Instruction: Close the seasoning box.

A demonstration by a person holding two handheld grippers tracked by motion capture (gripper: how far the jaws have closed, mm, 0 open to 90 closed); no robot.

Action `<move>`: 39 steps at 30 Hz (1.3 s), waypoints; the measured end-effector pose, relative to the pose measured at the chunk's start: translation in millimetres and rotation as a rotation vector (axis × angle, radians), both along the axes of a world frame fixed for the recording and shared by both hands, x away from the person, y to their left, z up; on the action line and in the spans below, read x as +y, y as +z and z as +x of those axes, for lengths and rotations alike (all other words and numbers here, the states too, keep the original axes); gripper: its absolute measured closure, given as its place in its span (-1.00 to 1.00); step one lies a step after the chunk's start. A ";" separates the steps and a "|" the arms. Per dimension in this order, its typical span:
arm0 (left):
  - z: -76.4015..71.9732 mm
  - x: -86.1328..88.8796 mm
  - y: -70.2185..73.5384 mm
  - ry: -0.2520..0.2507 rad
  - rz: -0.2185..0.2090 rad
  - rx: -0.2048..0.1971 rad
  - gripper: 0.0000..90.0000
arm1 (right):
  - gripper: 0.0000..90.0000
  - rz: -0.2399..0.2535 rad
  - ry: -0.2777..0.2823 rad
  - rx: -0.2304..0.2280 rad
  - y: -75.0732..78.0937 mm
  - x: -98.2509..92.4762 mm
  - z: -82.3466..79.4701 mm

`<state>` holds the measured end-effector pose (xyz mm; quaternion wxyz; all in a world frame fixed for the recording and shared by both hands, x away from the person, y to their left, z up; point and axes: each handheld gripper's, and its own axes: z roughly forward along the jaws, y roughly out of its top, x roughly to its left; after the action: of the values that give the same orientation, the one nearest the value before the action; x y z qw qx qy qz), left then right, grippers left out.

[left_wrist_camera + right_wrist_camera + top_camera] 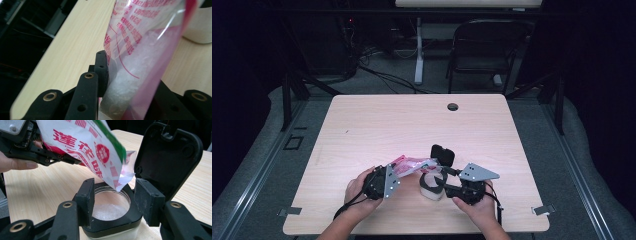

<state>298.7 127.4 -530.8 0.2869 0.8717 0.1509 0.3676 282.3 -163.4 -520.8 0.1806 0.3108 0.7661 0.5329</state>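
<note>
My left gripper (396, 172) (130, 75) is shut on the bottom end of a clear plastic bag (414, 165) (142, 45) with red print and white crystals inside. The bag (87, 145) is tilted mouth-down over a small jar (431, 190) (110, 211) that holds some white crystals. The jar's black flip lid (442, 155) (167, 152) stands open behind it. My right gripper (438, 181) (113, 192) is open, its jaws on either side of the jar's black collar. The left gripper (37, 152) and a hand (15, 162) show at the upper left in the right gripper view.
The jar stands near the front edge of a light wooden table (412, 120) with a cable hole (452, 106) at the back. A black folding chair (484, 50) and a white desk leg (418, 50) stand beyond the table.
</note>
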 end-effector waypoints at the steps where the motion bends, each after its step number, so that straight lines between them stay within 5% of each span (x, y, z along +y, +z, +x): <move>1: 0.6 0.8 -1.0 -0.002 -0.015 0.017 0.71 | 0.12 -0.001 -0.002 0.000 -0.1 -0.2 0.0; 24: 13.6 16.2 -17.6 0.033 -0.222 0.211 0.72 | 0.13 0.052 -0.085 -0.019 -0.3 -9.5 1.0; 33: 21.8 25.9 -20.3 0.074 -0.336 0.345 0.71 | 0.13 0.054 -0.084 -0.018 -0.6 -9.1 0.9; 39: 25.6 30.3 -24.0 0.107 -0.362 0.395 0.72 | 0.13 0.048 -0.083 -0.017 -0.6 -9.4 1.0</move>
<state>324.4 157.7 -554.8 0.3830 0.8518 0.3131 0.1721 283.3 -172.8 -521.4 0.2015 0.3422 0.7380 0.5456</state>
